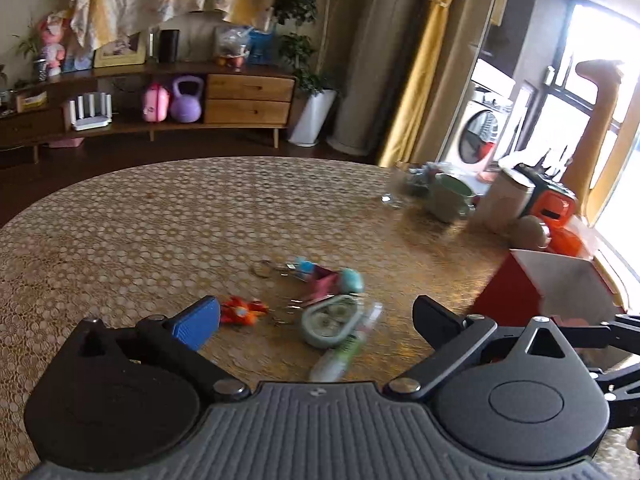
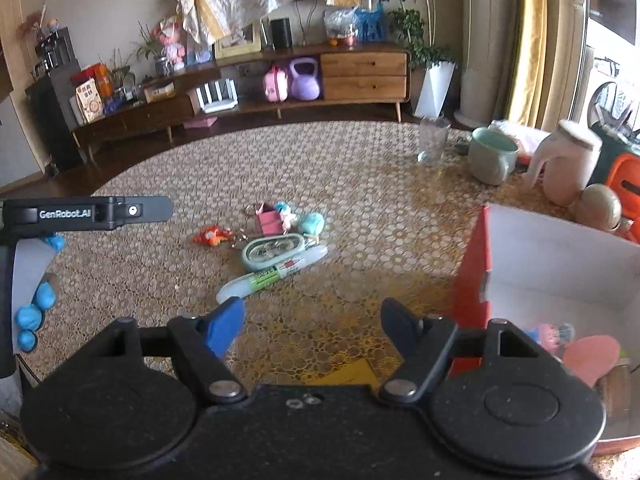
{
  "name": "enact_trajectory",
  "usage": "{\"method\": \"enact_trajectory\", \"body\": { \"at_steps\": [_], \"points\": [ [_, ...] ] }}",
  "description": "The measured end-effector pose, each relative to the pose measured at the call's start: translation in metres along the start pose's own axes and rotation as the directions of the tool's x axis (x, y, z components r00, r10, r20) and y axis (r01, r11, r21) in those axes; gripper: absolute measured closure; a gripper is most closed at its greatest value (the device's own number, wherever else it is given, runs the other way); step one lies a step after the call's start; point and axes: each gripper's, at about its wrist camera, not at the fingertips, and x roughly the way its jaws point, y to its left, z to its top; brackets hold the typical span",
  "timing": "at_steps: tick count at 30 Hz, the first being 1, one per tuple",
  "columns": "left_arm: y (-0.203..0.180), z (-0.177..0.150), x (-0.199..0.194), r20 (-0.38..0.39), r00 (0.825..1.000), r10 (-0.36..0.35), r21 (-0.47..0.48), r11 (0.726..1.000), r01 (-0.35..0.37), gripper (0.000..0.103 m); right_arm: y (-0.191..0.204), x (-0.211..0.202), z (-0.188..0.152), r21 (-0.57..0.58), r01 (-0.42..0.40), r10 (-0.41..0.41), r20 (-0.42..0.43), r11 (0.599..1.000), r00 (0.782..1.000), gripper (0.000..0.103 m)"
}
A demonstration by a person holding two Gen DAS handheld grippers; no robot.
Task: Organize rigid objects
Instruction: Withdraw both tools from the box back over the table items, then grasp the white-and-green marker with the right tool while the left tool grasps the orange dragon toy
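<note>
The counter (image 2: 360,184) wears a tan-and-gold cloth patterned in small rings. On it lie an orange toy (image 2: 212,236), a pink little box (image 2: 270,221), a pale teal oval case (image 2: 274,252) and a white tube with a green label (image 2: 272,278). At three o'clock stands a box (image 2: 472,280), red outside and white inside. Toward one o'clock sits a mint-green cup (image 2: 492,156). Each tongs shows one blue pad (image 2: 226,328) and one black.

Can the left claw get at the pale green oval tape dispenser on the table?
Probably yes: the left claw stands open and empty, the pale green oval tape dispenser lies just ahead, only a white glue tube touching it.
</note>
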Motion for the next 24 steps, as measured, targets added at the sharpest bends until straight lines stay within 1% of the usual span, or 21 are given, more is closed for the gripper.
{"method": "enact_trajectory", "body": {
  "at_steps": [3,10,14,18,22,24],
  "points": [
    [0.014,0.0,0.015,-0.012,0.999,0.04,-0.014,0.999,-0.041,0.0,0.006,0.016,0.002,-0.002,-0.004,0.004,-0.017,1.0,1.0,0.028],
    [0.043,0.0,0.052,-0.024,0.997,0.078,-0.062,0.995,-0.08,0.0,0.022,0.056,0.01,-0.019,-0.028,0.027,-0.056,0.999,0.998,0.028],
    [0.051,-0.005,0.074,-0.032,0.994,0.103,-0.049,0.993,-0.104,0.0,0.033,0.077,0.011,-0.03,-0.037,0.034,-0.075,0.999,0.997,0.028],
    [0.056,-0.014,0.096,-0.069,0.989,0.131,-0.039,0.99,-0.134,0.0,0.041,0.095,0.012,-0.037,-0.037,0.033,-0.095,0.999,0.995,0.028],
    [0.062,-0.023,0.109,-0.087,0.987,0.132,-0.065,0.988,-0.138,0.0,0.046,0.111,0.016,-0.03,-0.033,0.029,-0.111,0.999,0.993,0.028],
    [0.062,-0.024,0.113,-0.084,0.987,0.133,-0.058,0.989,-0.139,0.0,0.047,0.119,0.017,-0.02,-0.028,0.026,-0.116,0.999,0.993,0.028]
  ]
}}
